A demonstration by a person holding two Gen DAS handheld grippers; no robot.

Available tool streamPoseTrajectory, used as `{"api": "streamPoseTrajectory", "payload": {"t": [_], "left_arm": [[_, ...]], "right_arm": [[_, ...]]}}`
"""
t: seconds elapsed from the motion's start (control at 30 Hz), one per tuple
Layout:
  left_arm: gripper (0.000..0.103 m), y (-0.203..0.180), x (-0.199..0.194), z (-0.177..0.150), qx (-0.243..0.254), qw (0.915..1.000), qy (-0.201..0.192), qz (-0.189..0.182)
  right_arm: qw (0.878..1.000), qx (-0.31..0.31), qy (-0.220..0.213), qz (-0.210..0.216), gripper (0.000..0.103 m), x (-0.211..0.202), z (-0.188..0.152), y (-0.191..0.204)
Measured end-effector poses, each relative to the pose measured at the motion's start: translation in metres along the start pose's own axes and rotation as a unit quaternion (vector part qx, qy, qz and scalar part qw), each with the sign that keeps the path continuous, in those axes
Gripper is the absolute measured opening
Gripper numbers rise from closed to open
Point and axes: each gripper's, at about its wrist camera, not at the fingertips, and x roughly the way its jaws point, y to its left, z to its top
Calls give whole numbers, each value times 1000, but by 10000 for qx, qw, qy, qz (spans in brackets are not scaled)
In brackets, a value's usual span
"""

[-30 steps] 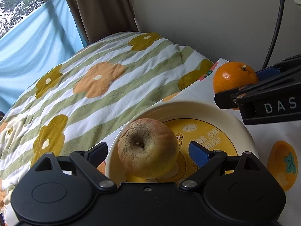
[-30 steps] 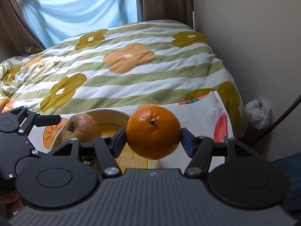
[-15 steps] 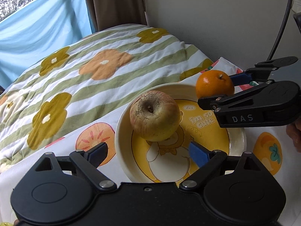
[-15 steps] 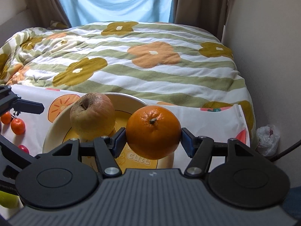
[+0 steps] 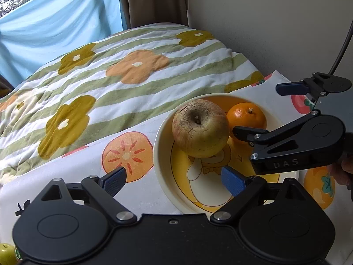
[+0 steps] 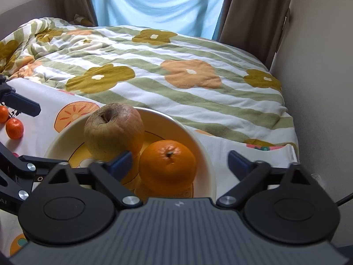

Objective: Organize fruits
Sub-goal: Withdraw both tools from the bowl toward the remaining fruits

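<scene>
Far left, right wrist view: two small tangerines [image 6: 13, 128] sit on the surface [image 6: 46, 110], which is covered by a white cloth printed with orange fruit slices. In the left wrist view a green fruit [image 5: 6, 252] shows at the bottom left corner, partly cut off.

Your left tool [image 5: 174, 181] has its jaws spread wide and grips nothing; one blue pad is over the cloth, the other over the bowl's near rim.

Centre: cream bowl [image 5: 161, 154] with a yellow cartoon print inside stands on the cloth. The wrinkled apple [image 5: 199, 131] rests in it, stem hollow up. The orange [image 5: 247, 118] lies in the bowl too, right of the apple and touching or nearly touching it; contact cannot be confirmed.

Your right tool [image 6: 179, 162] is also spread open, empty. The orange [image 6: 167, 164] sits between its pads, clear of both.

Behind the surface: bed with a quilt [image 6: 176, 66] in green and white stripes with orange and mustard flowers. Beyond it, pale blue sheet [image 6: 158, 2] across the window, brown curtains [image 6: 256, 11] on both sides. Far right: plain beige wall [image 6: 320, 66], with a black cable [image 5: 342, 48] running down it in the left wrist view.
</scene>
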Motion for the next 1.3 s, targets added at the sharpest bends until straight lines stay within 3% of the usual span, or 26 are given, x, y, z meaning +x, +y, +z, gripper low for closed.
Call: {"api": "streamPoseTrajectory", "payload": {"t": [0.07, 0.33, 0.73, 0.97, 1.3], "left_arm": [[95, 2, -2, -2, -63, 10000, 5, 51], [95, 4, -19, -3, -235, 9996, -98, 158], [95, -14, -76, -13, -423, 9952, -618, 627], [95, -33, -127, -40, -788, 9858, -1150, 940], [95, -52, -178, -91, -1199, 9752, -1300, 1327]], "right_arm": [[9997, 151, -9, 169, 103, -4, 0, -6], [9989, 418, 25, 186, 103, -20, 1, -14], [9972, 729, 9, 150, 103, -79, 5, -16], [9959, 882, -100, 200, 103, -126, 1, -10], [9952, 740, -296, 574, 103, -184, -19, 9]]}}
